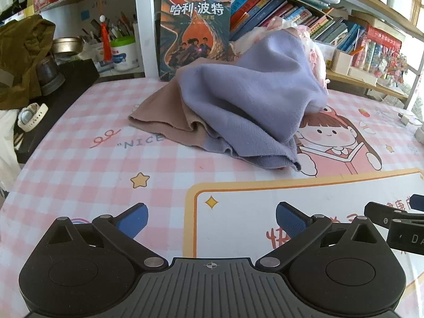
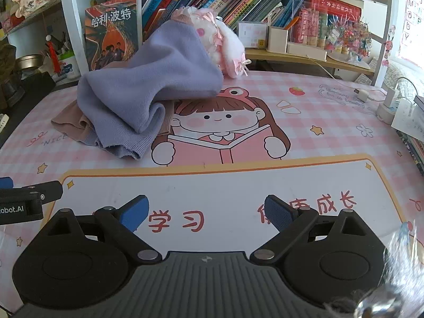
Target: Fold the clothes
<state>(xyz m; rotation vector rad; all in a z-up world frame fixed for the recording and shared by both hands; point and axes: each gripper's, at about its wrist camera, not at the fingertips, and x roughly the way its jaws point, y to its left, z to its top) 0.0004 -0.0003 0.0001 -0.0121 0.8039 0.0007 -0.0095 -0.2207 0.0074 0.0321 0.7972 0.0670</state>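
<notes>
A crumpled lilac garment [image 1: 254, 100] [image 2: 143, 87] with tan-pink sleeves or lining [image 1: 164, 116] [image 2: 71, 124] lies heaped at the back of the desk, leaning against books and a plush toy. My left gripper [image 1: 212, 220] hangs open over the pink checked desk mat [image 1: 79, 164], well short of the garment, nothing between its blue pads. My right gripper [image 2: 206, 212] is open too, over the mat's white panel [image 2: 212, 188], with the garment far ahead to its left. Each gripper shows at the edge of the other's view: the right one [image 1: 397, 222], the left one [image 2: 26, 196].
Behind the garment stand a large book [image 1: 194, 29] [image 2: 114, 26], rows of books [image 1: 291, 13] and a white-and-pink plush toy [image 2: 225, 37]. At left are a brown jacket [image 1: 21, 58], a watch [image 1: 31, 116] and a pen tub [image 1: 124, 53]. Chargers and cables [image 2: 384, 100] lie at right.
</notes>
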